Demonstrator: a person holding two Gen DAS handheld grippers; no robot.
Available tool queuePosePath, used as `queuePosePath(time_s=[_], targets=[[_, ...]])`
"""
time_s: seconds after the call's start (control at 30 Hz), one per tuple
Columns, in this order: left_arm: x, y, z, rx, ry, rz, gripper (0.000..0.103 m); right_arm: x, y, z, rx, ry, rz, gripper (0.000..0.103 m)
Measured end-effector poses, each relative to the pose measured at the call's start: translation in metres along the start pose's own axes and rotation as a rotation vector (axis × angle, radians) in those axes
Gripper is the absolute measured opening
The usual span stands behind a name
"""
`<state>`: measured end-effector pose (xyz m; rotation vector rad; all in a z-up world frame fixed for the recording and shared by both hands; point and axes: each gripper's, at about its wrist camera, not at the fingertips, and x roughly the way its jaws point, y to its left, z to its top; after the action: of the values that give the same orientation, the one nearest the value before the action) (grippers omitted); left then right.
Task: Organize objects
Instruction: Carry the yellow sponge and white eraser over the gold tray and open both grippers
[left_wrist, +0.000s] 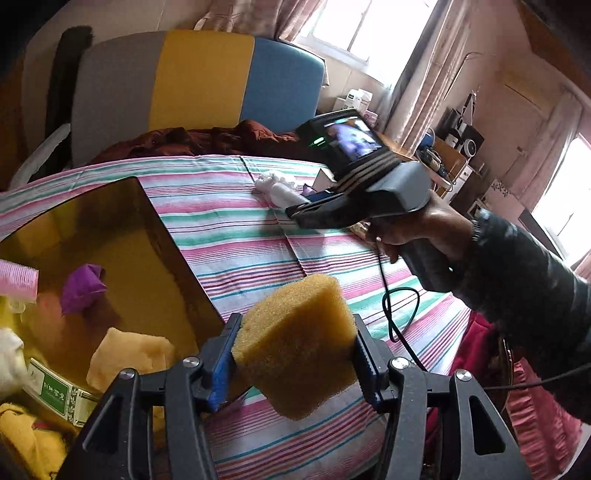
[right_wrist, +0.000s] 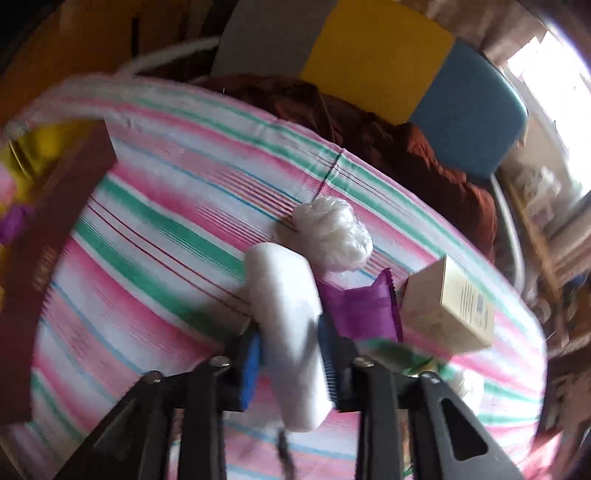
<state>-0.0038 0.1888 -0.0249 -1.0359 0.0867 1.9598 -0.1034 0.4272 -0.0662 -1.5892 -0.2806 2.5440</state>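
Here, your left gripper (left_wrist: 295, 354) clamps porous yellow sponge block (left_wrist: 295, 345) above near edge of gold-lined open box (left_wrist: 110, 229), box wall just left of it. Striped pink-green bedsheet (left_wrist: 236, 236) lies bare between box and your right gripper (right_wrist: 290, 347). Right gripper pinches smooth white oblong foam piece (right_wrist: 286, 332), blurred, with crumpled white plastic ball (right_wrist: 332, 236), purple sachet (right_wrist: 364, 314) and cream carton (right_wrist: 448, 310) crowding just beyond.
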Motion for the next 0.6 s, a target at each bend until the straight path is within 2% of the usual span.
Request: queuePosePath(time_s=[0.13,0.3,0.47,0.6], targets=[[-0.004,0.000,-0.004,-0.002,-0.010,-0.004,0.057,-0.027,-0.013,-0.017,0.114,-0.041,0.102,0.024],[-0.015,0.003,-0.006,-0.005,-0.030,-0.001,0.057,-0.058,-0.010,-0.037,0.236,-0.096,0.248,0.024],[-0.031,0.013,-0.013,-0.027,-0.057,0.024,0.057,-0.077,0.017,-0.044,0.289,-0.133,0.392,0.024],[-0.051,0.033,-0.021,-0.081,-0.091,0.075,0.057,-0.097,0.049,-0.040,0.277,-0.170,0.475,0.024]])
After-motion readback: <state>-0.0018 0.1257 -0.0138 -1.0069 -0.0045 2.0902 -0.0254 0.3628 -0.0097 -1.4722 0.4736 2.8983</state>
